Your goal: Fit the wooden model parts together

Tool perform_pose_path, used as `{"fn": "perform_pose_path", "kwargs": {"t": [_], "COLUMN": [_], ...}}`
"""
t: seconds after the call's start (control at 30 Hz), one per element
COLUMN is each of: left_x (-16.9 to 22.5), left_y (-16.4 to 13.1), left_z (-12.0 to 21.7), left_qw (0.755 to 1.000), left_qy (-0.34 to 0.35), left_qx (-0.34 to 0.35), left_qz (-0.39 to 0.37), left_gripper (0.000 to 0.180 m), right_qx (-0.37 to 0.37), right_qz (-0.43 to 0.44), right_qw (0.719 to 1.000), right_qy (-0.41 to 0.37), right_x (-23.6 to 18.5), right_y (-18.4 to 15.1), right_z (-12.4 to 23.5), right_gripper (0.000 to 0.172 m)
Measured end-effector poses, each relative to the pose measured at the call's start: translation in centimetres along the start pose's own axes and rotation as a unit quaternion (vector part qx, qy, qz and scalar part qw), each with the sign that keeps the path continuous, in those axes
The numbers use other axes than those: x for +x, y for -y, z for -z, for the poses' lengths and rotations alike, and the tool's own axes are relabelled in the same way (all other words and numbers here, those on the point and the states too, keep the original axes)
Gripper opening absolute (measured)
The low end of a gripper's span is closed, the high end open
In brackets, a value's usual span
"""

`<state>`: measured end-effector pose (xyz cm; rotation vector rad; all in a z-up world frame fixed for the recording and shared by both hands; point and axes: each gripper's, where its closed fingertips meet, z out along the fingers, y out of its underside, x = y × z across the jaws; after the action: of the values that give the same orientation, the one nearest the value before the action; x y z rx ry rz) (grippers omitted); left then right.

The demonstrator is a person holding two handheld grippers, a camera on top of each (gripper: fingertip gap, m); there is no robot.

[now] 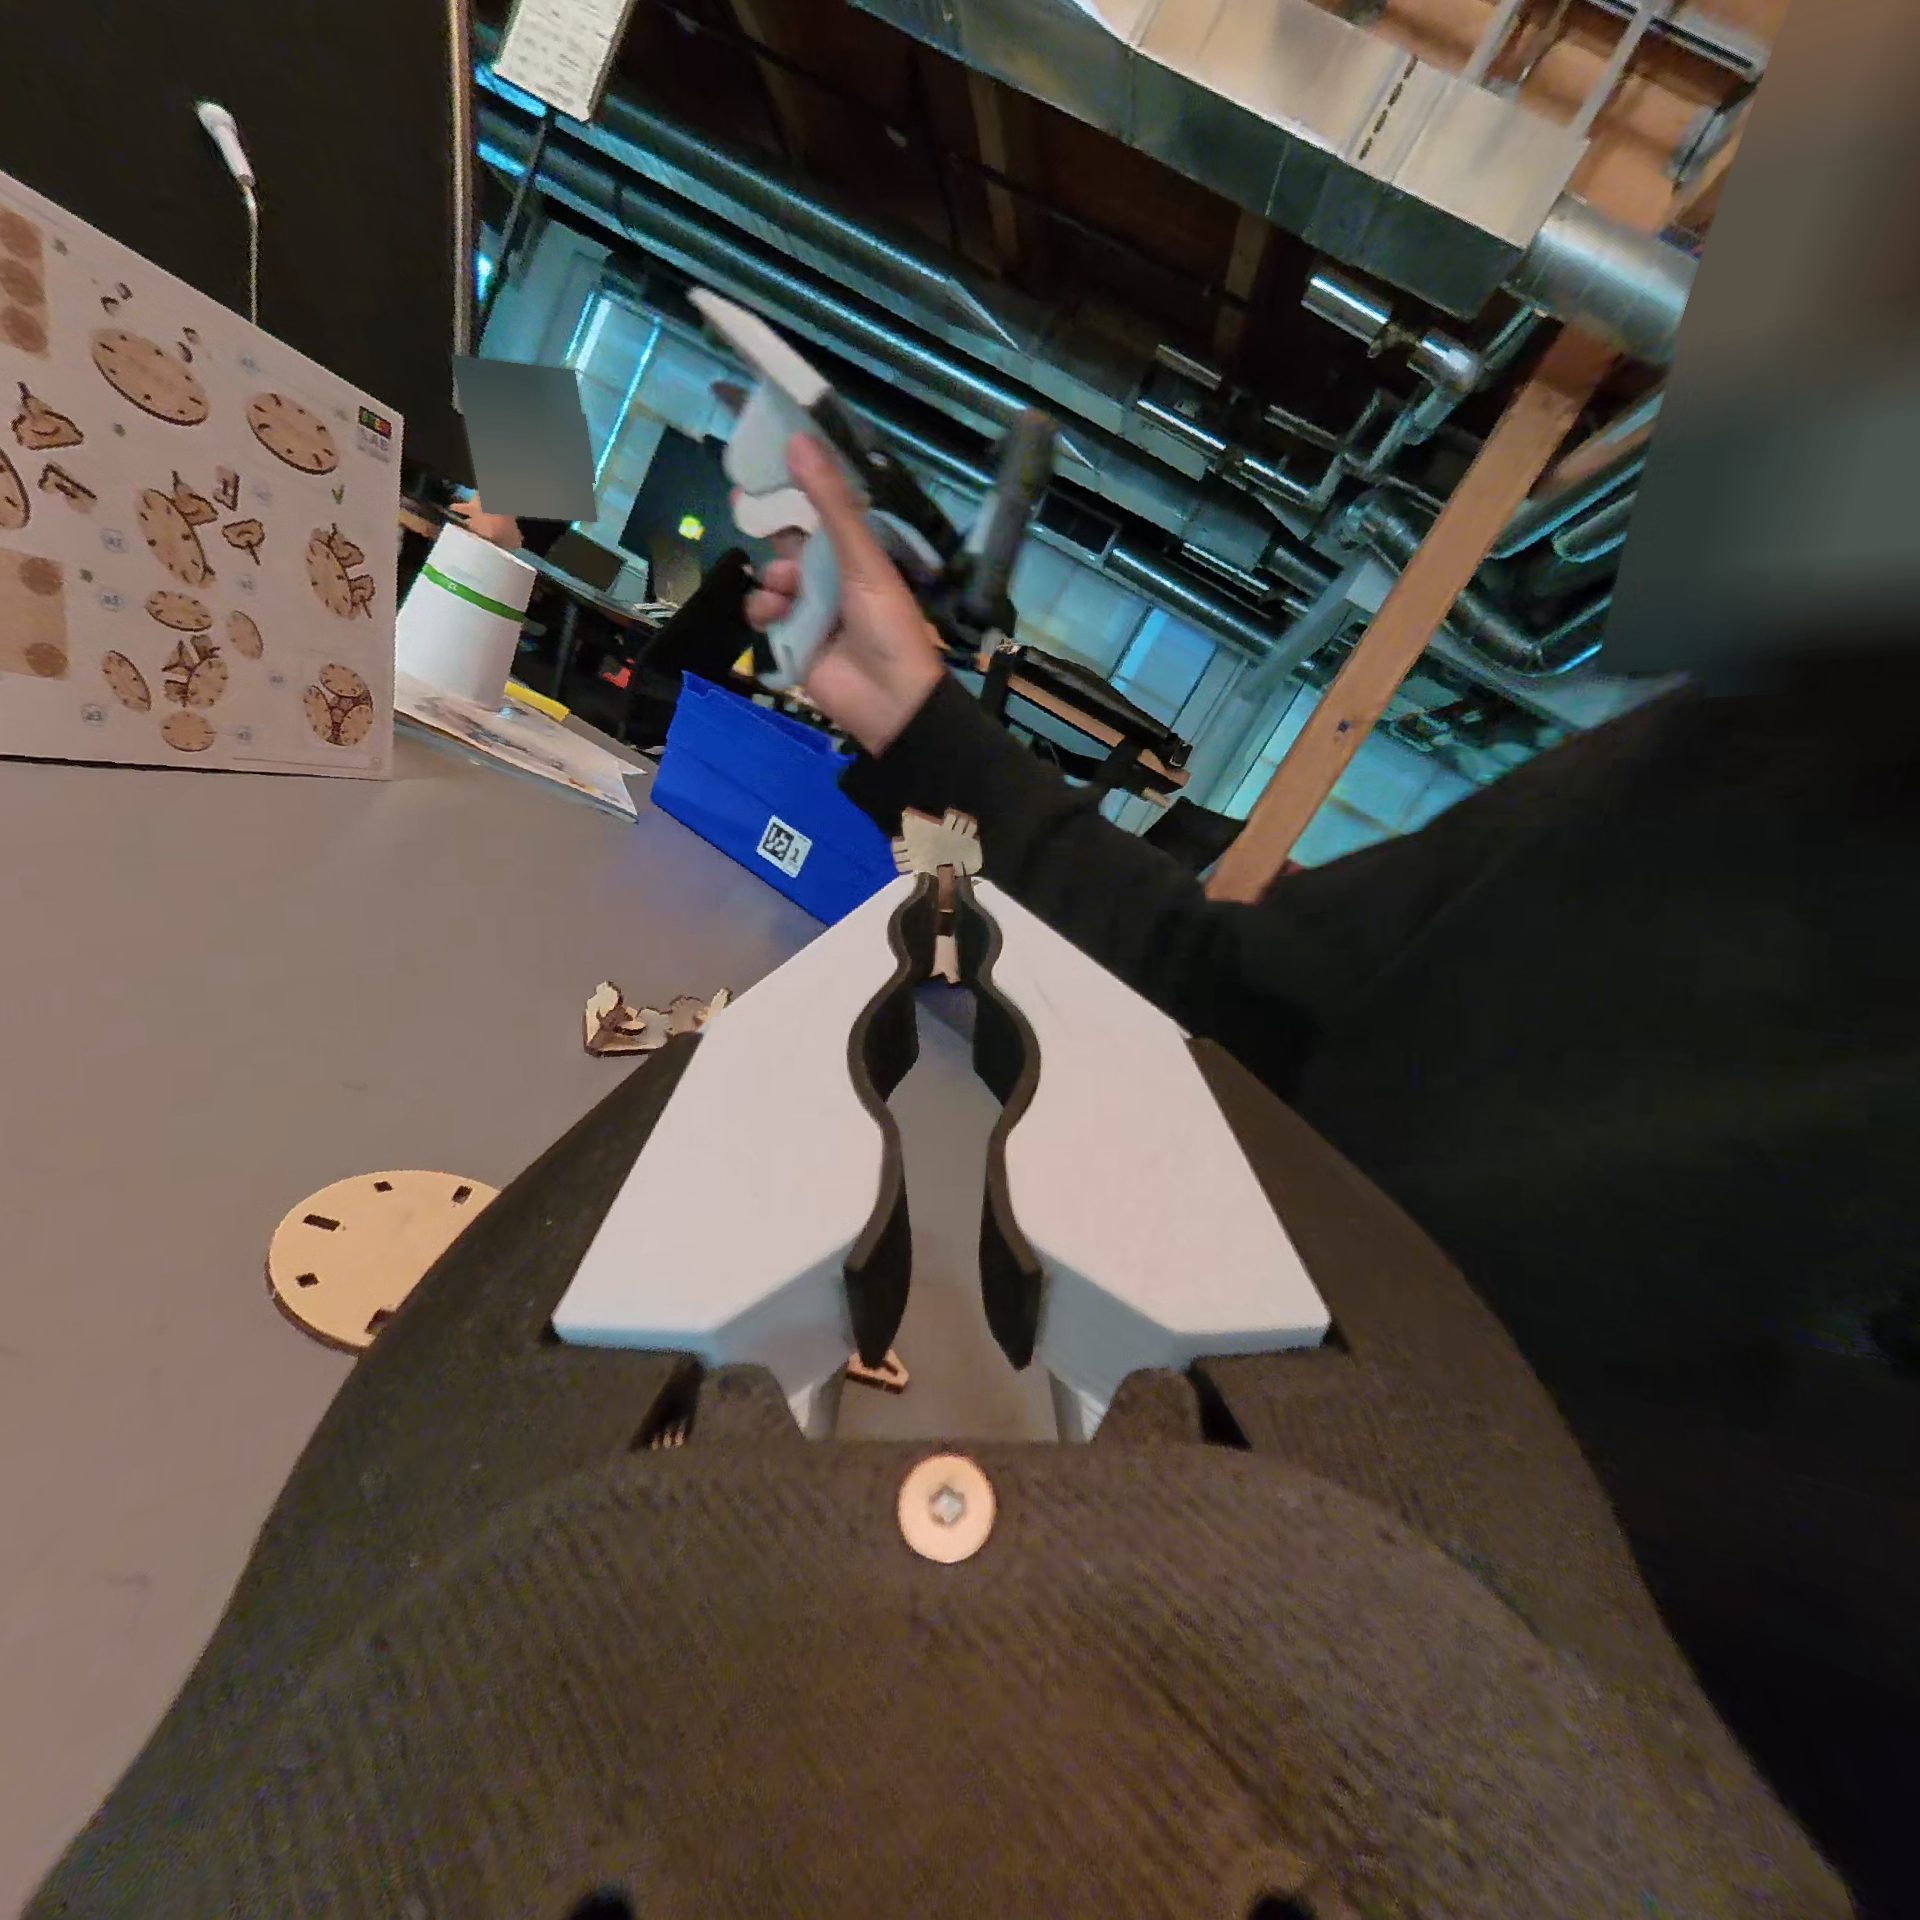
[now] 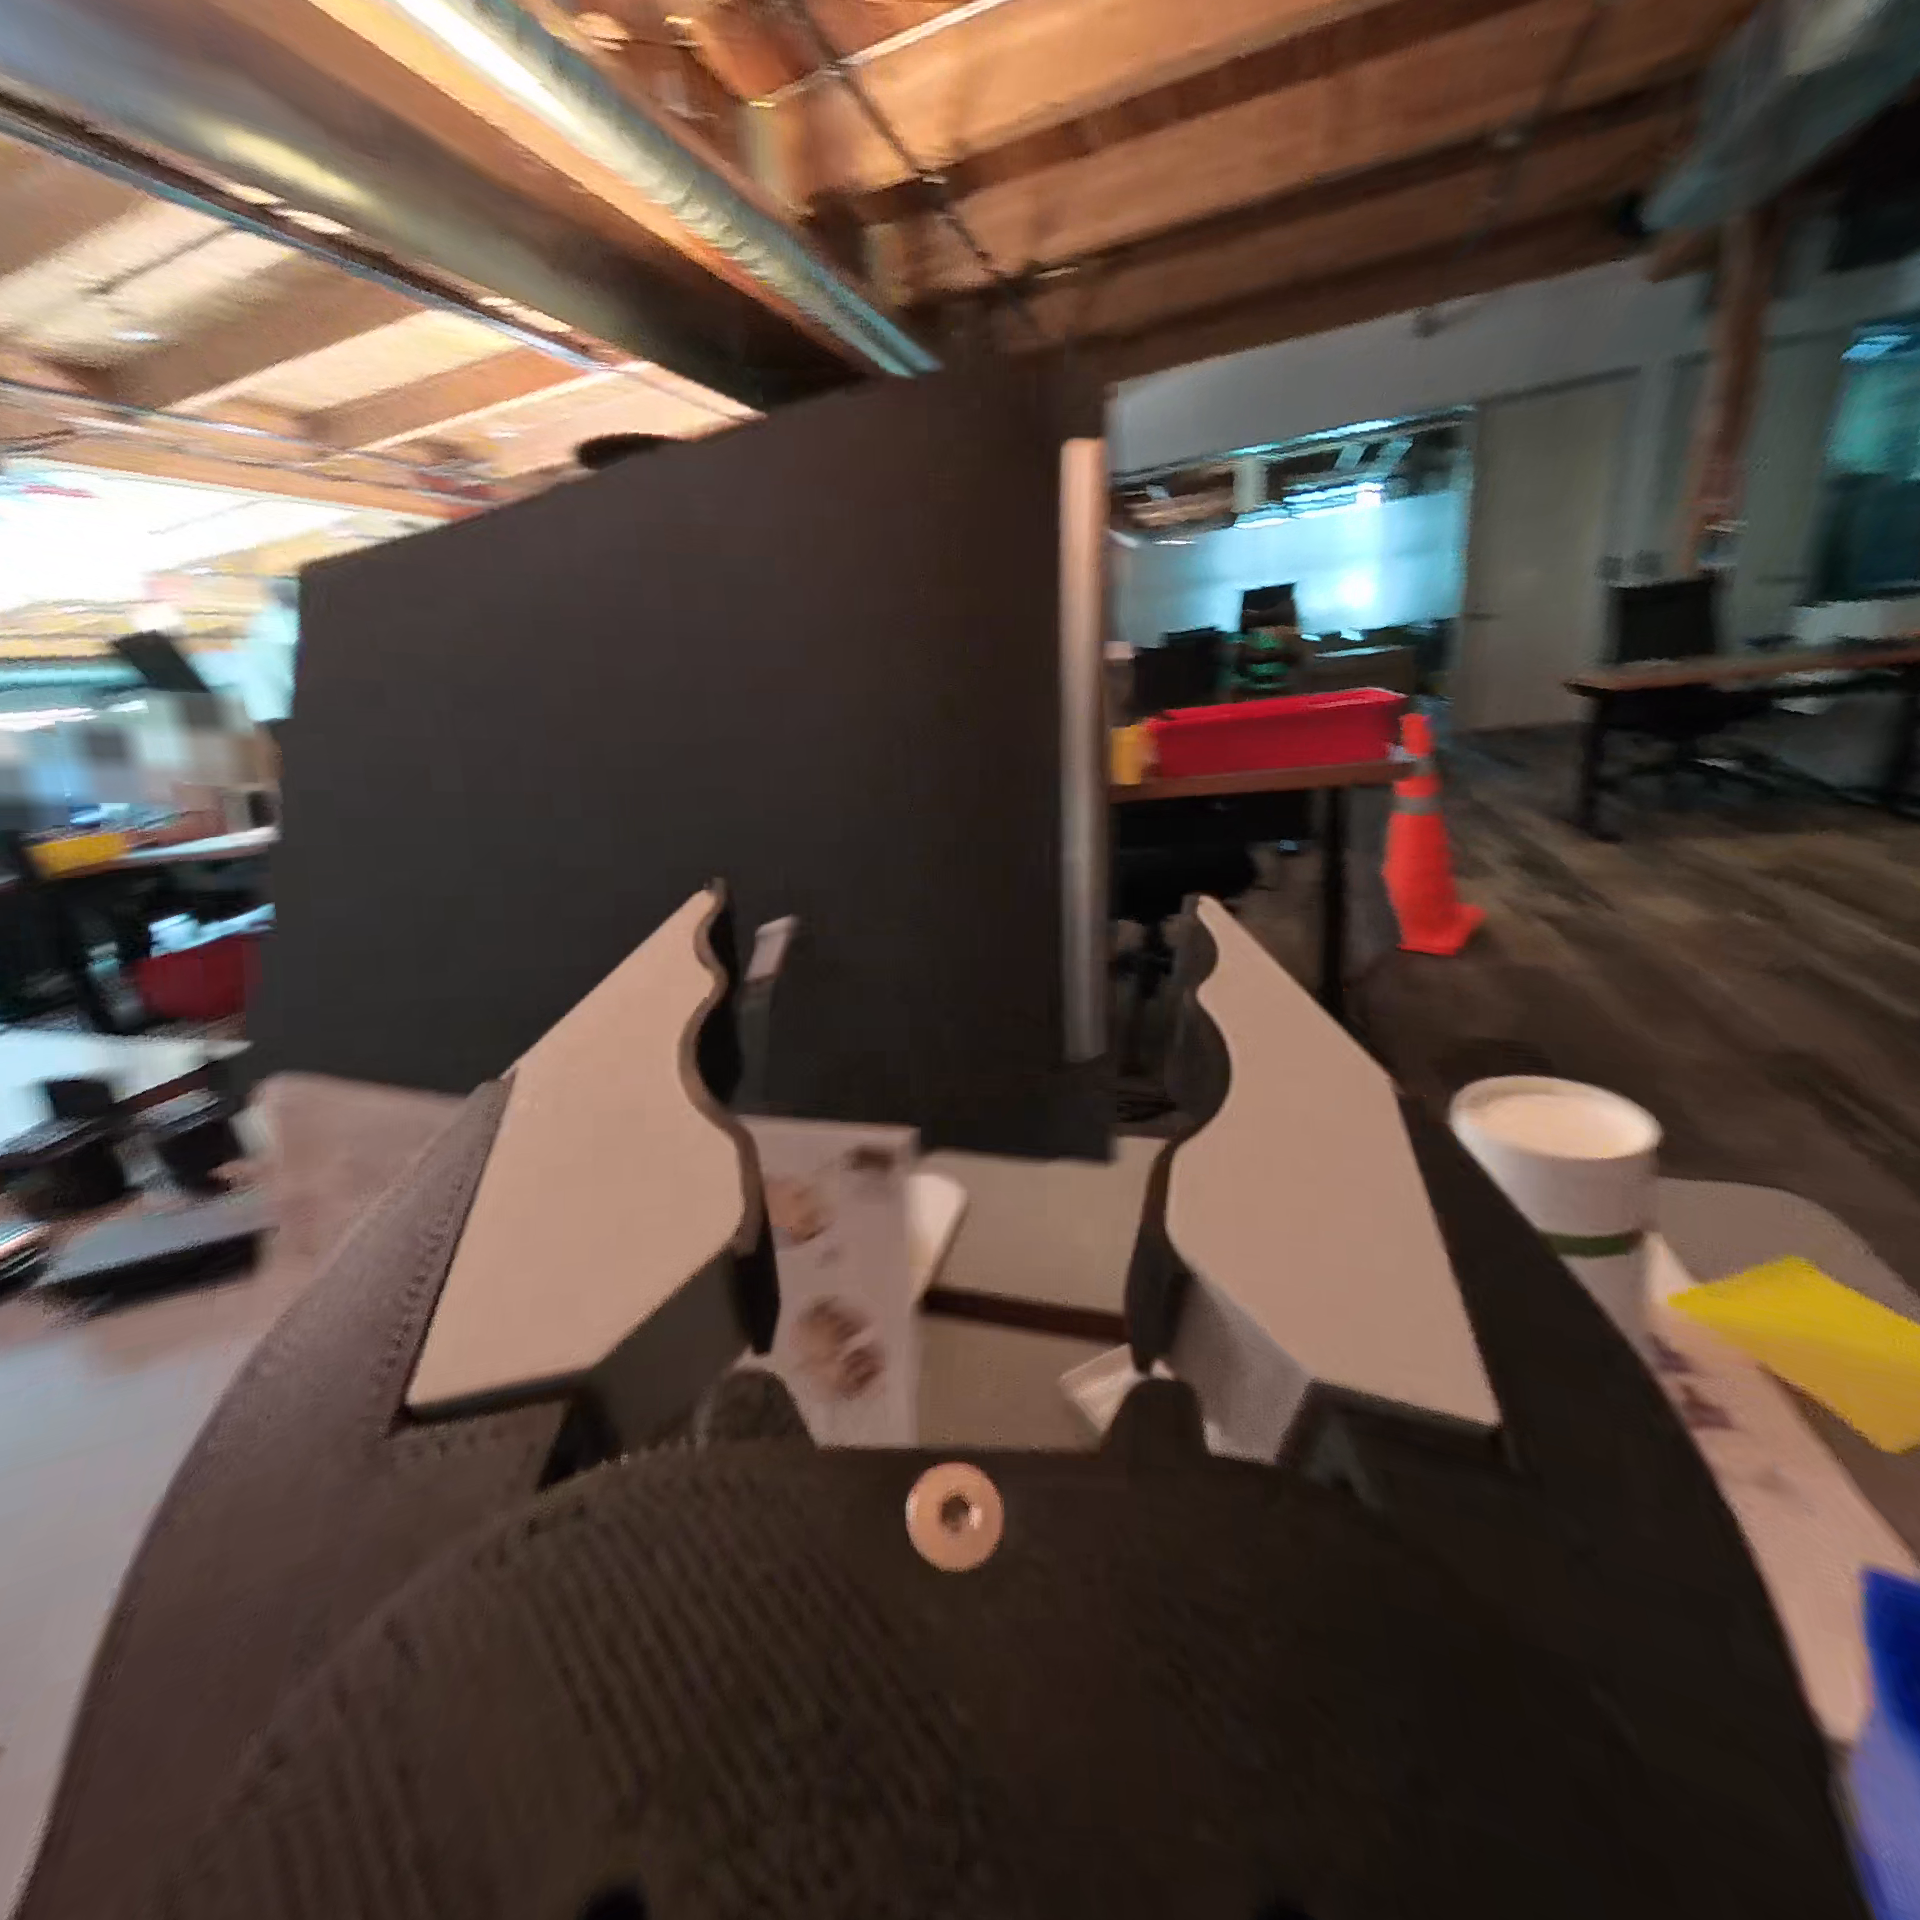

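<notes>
Left wrist view: the left gripper [image 1: 940, 914] pinches a small notched plywood piece [image 1: 938, 844] at its tips, lifted clear of the grey table [image 1: 208, 987]. At ten o'clock stands a printed parts sheet [image 1: 187, 499]; the blue bin [image 1: 764, 790] carries a coded sticker.

Right wrist view: the right gripper [image 2: 956, 925] is raised, spread wide and bare, facing a black partition [image 2: 675, 675]; a paper cup [image 2: 1553, 1158] sits at three o'clock.

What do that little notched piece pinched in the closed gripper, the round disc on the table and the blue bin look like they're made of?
The notched piece, pinched between the left gripper's pads, looks like thin pale plywood: its cut edges are burnt brown, as from laser cutting. The round disc appears to be the same sheet wood, matte, with small dark slots. The blue bin seems to be moulded plastic, smooth and evenly coloured.
</notes>
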<state>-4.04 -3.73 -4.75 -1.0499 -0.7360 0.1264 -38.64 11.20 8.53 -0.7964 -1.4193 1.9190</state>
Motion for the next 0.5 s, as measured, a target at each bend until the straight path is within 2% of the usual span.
{"fn": "perform_pose_path", "kwargs": {"t": [0.17, 0.23, 0.27, 0.4, 0.5], "left_x": [0.0, -0.4, -1.0, 0.0, -0.1], "left_y": [-0.1, 0.0, 0.4, 3.9, 5.4], "left_z": [0.2, 0.1, -0.1, -1.4, -1.8], "left_qw": [1.000, 1.000, 0.999, 0.998, 0.998], "left_qy": [0.005, 0.017, 0.029, -0.014, -0.011], "left_qx": [0.000, 0.003, 0.006, 0.052, 0.049], "left_qz": [0.004, -0.006, -0.011, 0.034, 0.042], "left_gripper": [0.001, 0.001, 0.001, 0.001, 0.001], "right_qx": [-0.026, -0.063, -0.077, -0.112, -0.146], "right_qz": [0.051, 0.066, 0.071, 0.097, 0.108], "right_qw": [0.995, 0.988, 0.985, 0.978, 0.971], "right_qy": [0.084, 0.126, 0.138, 0.145, 0.157], "right_x": [-10.0, -13.3, -14.6, -17.5, -19.1], "right_y": [-3.4, -6.0, -7.2, -9.8, -10.5], "right_z": [10.9, 15.0, 16.9, 21.7, 23.1], "right_gripper": [0.063, 0.029, 0.020, 0.015, 0.023]}}
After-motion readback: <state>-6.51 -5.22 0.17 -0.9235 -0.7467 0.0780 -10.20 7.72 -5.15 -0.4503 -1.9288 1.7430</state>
